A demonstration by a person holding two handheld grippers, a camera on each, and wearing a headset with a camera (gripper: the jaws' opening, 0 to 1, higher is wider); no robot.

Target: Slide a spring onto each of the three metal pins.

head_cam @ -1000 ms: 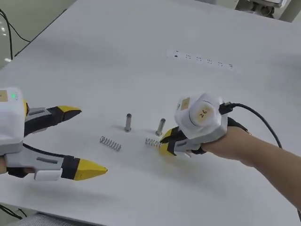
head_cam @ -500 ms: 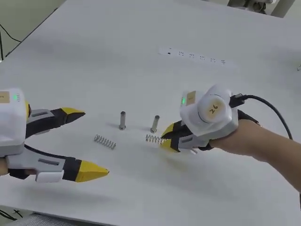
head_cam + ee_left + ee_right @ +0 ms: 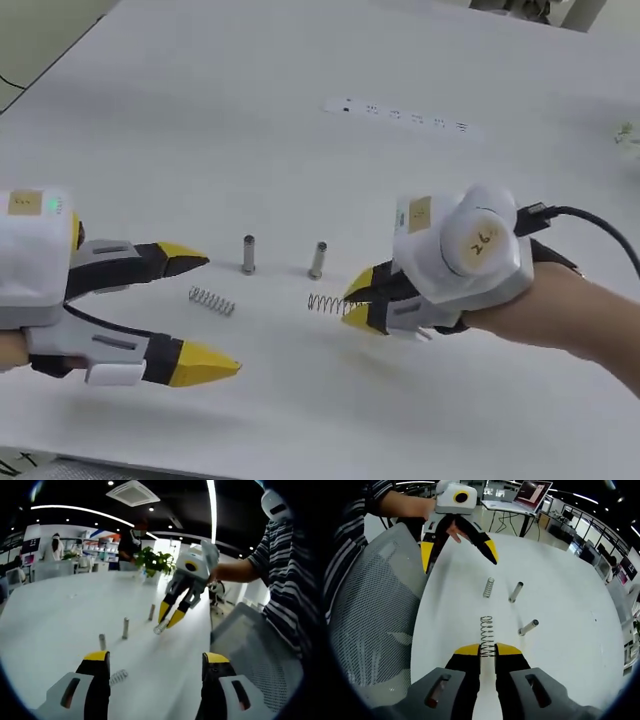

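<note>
**A:** We open on the right hand-held gripper (image 3: pixel 352 305). Its jaws are drawn almost together, with only a thin gap, and one end of a spring (image 3: pixel 325 303) is nipped between the yellow tips.

**B:** And which way does that spring point?

**A:** Straight out ahead, with its long axis in line with the jaws. In the head view it lies close to level, its free end just beside the foot of the right-hand pin (image 3: pixel 318 260). We cannot tell whether that end touches the bench (image 3: pixel 300 110).

**B:** We have the left-hand pin (image 3: pixel 248 254) near it, and both stand upright, tops up. From the left gripper view we count three pins (image 3: pixel 125 628) in a row.

**A:** Over to the left hand-held gripper (image 3: pixel 220 315). It is spread wide with nothing between its jaws, and it hangs just above the bench.

**B:** Its opening faces the second spring (image 3: pixel 211 300), which lies flat with its long axis slanting gently across the bench. It sits just in front of the left-hand pin and apart from it.

**A:** Now for the room we have to move in. The near edge of the bench runs along the bottom of the head view, close under the left hand-held gripper.

**B:** Beyond the pins there is a broad white stretch of bench, reaching up to a power strip (image 3: pixel 405 118) well away from the work. The two grippers face each other, with both springs between them.

**A:** On the right, a cable (image 3: pixel 590 225) trails back from the gripper above the forearm. In the right gripper view a mesh chair (image 3: pixel 375 600) sits off the bench edge.
</note>
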